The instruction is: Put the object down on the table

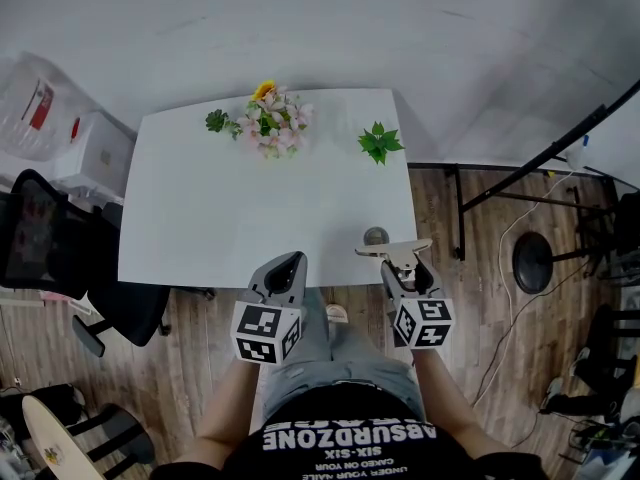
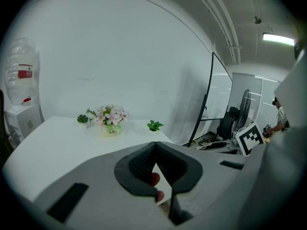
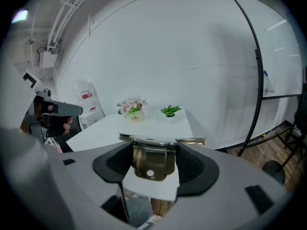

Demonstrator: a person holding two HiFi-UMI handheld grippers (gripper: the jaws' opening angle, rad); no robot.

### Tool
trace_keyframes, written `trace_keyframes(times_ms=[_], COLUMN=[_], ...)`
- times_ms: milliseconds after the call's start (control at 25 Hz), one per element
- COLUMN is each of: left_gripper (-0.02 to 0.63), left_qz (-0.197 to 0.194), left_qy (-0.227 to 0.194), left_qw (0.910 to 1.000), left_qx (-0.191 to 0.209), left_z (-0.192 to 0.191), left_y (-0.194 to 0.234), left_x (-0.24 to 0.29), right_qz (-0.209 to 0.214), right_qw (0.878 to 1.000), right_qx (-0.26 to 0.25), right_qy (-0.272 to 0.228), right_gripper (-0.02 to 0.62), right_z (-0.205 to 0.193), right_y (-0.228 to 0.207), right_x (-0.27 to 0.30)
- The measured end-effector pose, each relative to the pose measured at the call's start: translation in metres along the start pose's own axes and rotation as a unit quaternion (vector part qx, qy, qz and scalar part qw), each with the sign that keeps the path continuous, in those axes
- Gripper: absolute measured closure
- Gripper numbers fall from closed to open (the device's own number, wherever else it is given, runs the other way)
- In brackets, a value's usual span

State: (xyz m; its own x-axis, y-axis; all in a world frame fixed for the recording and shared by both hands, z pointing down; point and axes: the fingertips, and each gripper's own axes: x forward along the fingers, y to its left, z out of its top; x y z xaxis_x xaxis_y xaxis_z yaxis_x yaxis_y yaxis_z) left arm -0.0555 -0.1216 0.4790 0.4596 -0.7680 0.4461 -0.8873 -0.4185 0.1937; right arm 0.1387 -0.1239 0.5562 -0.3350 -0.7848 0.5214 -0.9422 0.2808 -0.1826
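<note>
The head view looks steeply down on the table point(image 1: 200, 218) from its near edge. Both gripper views sit low there, facing across; all share the flowers point(image 1: 270, 123).

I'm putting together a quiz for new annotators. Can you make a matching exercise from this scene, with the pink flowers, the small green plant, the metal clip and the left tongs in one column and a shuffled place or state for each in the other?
Things:
1. pink flower bouquet in a pot
2. small green leafy plant
3. brass-coloured metal spring clip
4. left tongs

Places or states:
A. gripped in the right tongs
B. shut, with nothing between them
C. at the middle of the far edge of the white table
D. near the table's far right corner

Pairs: 1-C, 2-D, 3-A, 4-B
</note>
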Motion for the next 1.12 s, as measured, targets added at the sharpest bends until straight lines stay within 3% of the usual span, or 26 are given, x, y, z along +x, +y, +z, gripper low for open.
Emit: trace_keyframes(times_ms=[1120], left_gripper=[0.6], left_qz=[0.003], left_qy=[0.009], left_qw=[1.0], left_qx=[0.0], left_z=[-0.002], left_y=[0.006], left_x=[0.007], right_qz=[-0.01], right_qw=[0.999], right_qx=[-0.021], right_qy=[0.048], right_gripper=[0.339], right_z=[-0.031], right_y=[-0.02], right_x=[0.04])
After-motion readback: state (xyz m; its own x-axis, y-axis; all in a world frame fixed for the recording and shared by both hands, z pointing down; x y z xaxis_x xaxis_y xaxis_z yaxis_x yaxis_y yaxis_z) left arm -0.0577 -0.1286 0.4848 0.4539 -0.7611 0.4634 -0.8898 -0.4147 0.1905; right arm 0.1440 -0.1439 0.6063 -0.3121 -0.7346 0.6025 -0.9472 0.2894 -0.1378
